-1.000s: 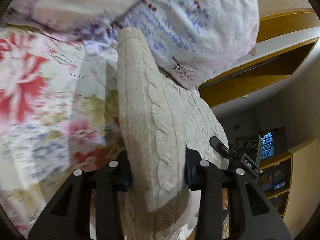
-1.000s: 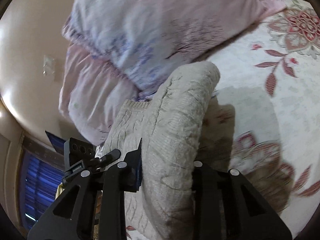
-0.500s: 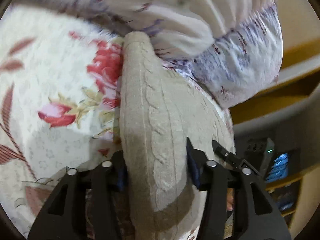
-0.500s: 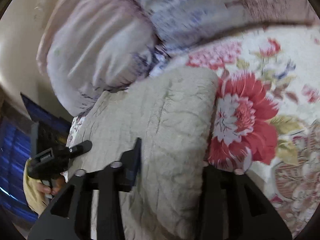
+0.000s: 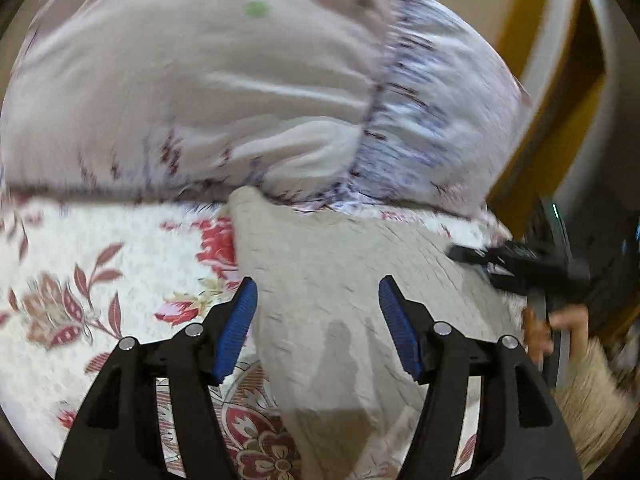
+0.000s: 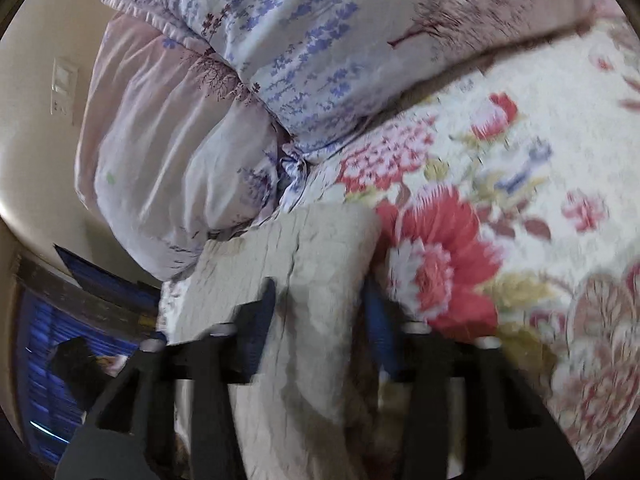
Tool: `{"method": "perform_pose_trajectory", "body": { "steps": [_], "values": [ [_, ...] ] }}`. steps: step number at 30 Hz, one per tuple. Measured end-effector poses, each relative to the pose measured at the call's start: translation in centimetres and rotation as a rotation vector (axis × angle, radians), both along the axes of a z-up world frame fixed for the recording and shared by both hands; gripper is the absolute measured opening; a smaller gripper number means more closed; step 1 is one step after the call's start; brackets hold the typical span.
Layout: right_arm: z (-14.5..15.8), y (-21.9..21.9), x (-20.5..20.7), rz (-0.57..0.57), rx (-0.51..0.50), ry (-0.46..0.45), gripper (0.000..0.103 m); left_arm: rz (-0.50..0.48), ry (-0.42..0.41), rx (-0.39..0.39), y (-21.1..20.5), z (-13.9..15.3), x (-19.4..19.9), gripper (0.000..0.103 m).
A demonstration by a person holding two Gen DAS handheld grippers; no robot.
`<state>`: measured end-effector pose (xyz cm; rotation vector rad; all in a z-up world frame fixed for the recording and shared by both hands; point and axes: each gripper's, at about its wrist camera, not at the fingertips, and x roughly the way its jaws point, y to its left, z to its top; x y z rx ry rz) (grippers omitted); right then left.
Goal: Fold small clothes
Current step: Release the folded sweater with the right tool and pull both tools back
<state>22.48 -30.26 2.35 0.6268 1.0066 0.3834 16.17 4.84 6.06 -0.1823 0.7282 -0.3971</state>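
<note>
A beige cable-knit sweater lies folded on the floral bedspread, its far edge against the pillows. My left gripper hovers over it with its jaws opening; the blue pads stand apart and clear of the knit below them. In the right wrist view the sweater has a fold running between the blurred jaws of my right gripper, which are closing and pinch the fabric from both sides. The right gripper also shows at the sweater's right edge, with a hand behind it.
Two pale lilac-print pillows are stacked at the head of the bed, right behind the sweater. Beyond the bed's edge are a wooden shelf, a wall with a switch plate and a dark, blue-lit area.
The sweater has come down from hanging between the grippers to lying on the bed. My left jaws have let go and spread. The right jaws widened, then narrowed on the fold again.
</note>
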Motion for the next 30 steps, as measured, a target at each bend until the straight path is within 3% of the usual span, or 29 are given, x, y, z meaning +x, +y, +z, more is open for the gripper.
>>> {"method": "perform_pose_trajectory", "body": {
  "steps": [1,4,8,10,13,15,17,20,24,27,30],
  "values": [
    [0.6,0.4,0.0,0.006,-0.044,-0.044,0.01,-0.013,-0.005,0.026,-0.7,0.1,-0.1,0.063],
    [2.3,1.7,-0.1,-0.001,-0.203,-0.162,0.009,-0.026,0.004,0.09,-1.8,-0.3,-0.2,0.063],
    [0.2,2.0,1.4,-0.022,-0.351,-0.051,0.009,-0.004,0.041,0.167,-2.4,-1.4,0.5,0.063],
    [-0.9,1.7,1.8,-0.025,-0.355,0.0,0.009,-0.003,0.055,0.178,-2.4,-1.8,0.5,0.067],
    [-0.6,2.3,2.0,-0.005,-0.405,0.003,0.011,0.013,0.068,0.209,-2.4,-2.2,0.7,0.074],
    [0.5,2.3,1.4,-0.015,-0.411,-0.022,0.021,0.024,0.069,0.217,-2.3,-2.1,0.7,0.075],
    [1.6,2.2,0.1,-0.029,-0.4,-0.06,0.04,0.031,0.067,0.206,-1.9,-1.8,0.3,0.075],
    [3.6,2.6,-2.8,0.026,-0.351,-0.142,0.04,0.029,0.055,0.208,-1.5,-1.3,-0.6,0.076],
    [4.5,4.3,-5.5,0.129,-0.364,-0.2,0.04,0.028,0.043,0.23,-1.4,-1.2,-1.5,0.079],
    [4.0,6.3,-6.6,0.219,-0.437,-0.214,0.04,0.033,0.048,0.242,-1.4,-1.5,-1.6,0.08],
    [2.0,7.9,-6.4,0.258,-0.562,-0.161,0.04,0.035,0.07,0.252,-1.7,-2.0,-1.3,0.081]
  ]
}}
